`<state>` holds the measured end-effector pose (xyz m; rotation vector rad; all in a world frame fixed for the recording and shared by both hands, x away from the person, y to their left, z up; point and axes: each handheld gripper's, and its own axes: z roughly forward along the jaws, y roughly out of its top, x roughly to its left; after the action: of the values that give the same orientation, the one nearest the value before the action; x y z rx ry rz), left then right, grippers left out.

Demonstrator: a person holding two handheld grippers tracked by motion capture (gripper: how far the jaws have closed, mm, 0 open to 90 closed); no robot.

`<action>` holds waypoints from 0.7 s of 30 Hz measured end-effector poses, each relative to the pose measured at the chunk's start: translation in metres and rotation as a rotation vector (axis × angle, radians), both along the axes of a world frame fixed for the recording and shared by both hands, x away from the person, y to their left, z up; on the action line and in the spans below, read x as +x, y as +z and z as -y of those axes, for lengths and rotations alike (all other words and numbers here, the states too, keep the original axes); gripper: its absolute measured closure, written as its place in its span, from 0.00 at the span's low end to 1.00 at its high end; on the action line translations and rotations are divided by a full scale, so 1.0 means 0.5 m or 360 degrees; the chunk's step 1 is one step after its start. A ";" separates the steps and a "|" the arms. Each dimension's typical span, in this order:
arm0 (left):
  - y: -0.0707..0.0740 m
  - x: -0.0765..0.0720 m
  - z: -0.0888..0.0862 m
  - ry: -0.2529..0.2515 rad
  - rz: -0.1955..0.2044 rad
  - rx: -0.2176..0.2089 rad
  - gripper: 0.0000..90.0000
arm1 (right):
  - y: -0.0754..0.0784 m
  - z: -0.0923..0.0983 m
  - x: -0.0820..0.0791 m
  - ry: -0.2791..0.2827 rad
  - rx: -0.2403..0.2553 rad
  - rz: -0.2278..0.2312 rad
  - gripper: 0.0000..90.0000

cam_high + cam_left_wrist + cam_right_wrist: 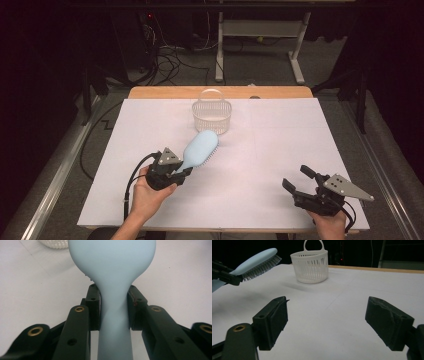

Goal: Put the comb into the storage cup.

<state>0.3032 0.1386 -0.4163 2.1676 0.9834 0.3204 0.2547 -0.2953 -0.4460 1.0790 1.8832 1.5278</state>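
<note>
I've got the left gripper (175, 172) clamped on the neck of the pale blue hairbrush (200, 149), jaws pressing either side of the handle just below where it flares into the head. In the left gripper view the handle (113, 322) sits square between both pads, nicely centred. The brush is up off the tabletop (260, 165), tilted head-high, bristles facing down and away, nose aimed at the white basket (212, 115) near the far edge.

I'd say it's a light, rigid plastic thing, with no sag showing along its length. That smooth rounded handle looks slick though, so it could roll in the pads if I swing it fast. The narrow waist is the right spot to hold: the flare above keeps it from sliding through. The bristles look soft, so I'd keep away from them.

The basket looks light too, thin lattice walls and a loop handle, so a nudge from the brush head might shove or tip it.

My right gripper (300, 182) hangs idle at the near right, jaws spread wide, nothing between them.
</note>
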 end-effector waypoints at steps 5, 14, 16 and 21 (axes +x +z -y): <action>-0.001 -0.003 0.009 -0.0021 -0.0003 -0.0010 0.76 | 0.000 -0.011 0.001 0.0018 -0.0002 -0.0003 0.20; -0.003 -0.008 0.022 -0.0051 -0.0007 -0.0027 0.76 | -0.001 -0.037 0.004 0.0075 -0.0012 -0.0023 0.20; -0.004 -0.009 0.024 -0.0056 -0.0005 -0.0027 0.76 | -0.001 -0.045 0.005 0.0096 -0.0004 -0.0036 0.20; -0.006 -0.010 0.031 -0.0066 -0.0009 -0.0037 0.76 | -0.001 -0.057 0.009 0.0117 0.0017 -0.0056 0.19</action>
<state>0.2983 0.1228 -0.4196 2.1661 0.9394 0.2825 0.2590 -0.2670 -0.4463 1.0587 1.9609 1.5703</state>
